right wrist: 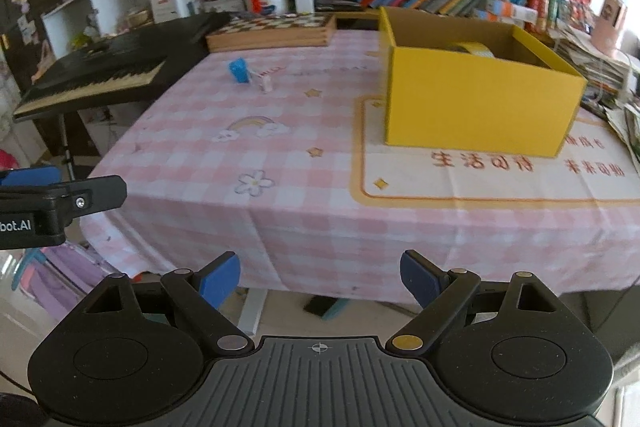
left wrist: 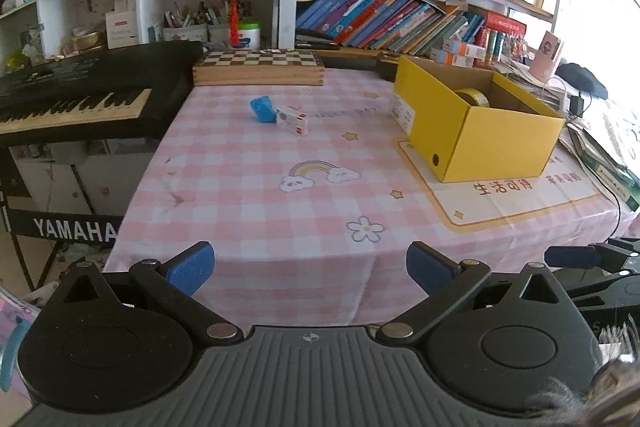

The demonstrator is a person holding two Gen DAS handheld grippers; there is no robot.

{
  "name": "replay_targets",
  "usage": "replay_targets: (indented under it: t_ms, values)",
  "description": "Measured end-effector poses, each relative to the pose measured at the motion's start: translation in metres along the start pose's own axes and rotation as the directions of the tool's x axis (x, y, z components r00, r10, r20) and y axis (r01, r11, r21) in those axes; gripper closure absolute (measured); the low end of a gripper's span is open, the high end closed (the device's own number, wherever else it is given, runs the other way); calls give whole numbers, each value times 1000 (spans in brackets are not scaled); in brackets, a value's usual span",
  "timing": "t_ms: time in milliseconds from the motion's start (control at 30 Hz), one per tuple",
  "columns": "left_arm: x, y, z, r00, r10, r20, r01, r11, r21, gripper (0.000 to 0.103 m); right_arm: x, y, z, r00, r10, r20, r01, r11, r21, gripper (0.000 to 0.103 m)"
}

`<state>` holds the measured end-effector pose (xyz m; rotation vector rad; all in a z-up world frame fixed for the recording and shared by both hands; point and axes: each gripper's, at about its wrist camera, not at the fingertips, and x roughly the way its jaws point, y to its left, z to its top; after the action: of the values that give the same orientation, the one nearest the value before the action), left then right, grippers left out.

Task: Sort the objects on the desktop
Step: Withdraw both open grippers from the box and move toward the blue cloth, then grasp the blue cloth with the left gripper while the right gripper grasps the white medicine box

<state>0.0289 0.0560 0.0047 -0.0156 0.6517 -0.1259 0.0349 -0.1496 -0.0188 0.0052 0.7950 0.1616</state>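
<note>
Both the left gripper [left wrist: 310, 269] and right gripper [right wrist: 320, 279] hang empty, jaws apart. The blue object [left wrist: 263, 109] touches the small white box [left wrist: 292, 120], upper left of centre, well apart from the yellow box [left wrist: 500, 143]; grabbing one may nudge the other.

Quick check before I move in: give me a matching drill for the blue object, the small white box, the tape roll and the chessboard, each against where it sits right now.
Things:
1. blue object
2. small white box
3. tape roll
4. chessboard

Places:
A. inside the yellow box
B. at the far edge of the table, beside the keyboard
C. on the checked cloth, on the keyboard side of the white box
D. on the checked cloth, lying against the blue object on the yellow box's side

Pairs: 1-C, 2-D, 3-A, 4-B
</note>
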Motion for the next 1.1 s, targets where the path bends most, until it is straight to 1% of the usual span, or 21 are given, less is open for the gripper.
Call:
replay_targets:
  t_ms: [300, 500, 733, 900, 1100]
  values:
    - [-2, 24, 1, 1000, 15, 8, -15, 999, -30, 0, 9, 32, 14, 999, 49, 14, -48, 995, -82, 13]
    - [2, 34, 3, 1000, 18, 11, -18, 998, -56, 0, 15, 42, 21, 998, 56, 9, -55, 992, -111, 13]
    - [11, 36, 8, 1000, 12, 24, -11, 999, -45, 0, 29, 46, 34, 997, 70, 11, -68, 989, -128, 13]
    - [26, 40, 16, 1000, 22, 19, -21, 998, -51, 0, 44, 49, 46, 996, 84, 9, -82, 985, -153, 13]
    - [54, 46, 34, 999, 36, -2, -36, 996, -79, 0, 70, 44, 68, 996, 92, -11, -92, 983, -156, 13]
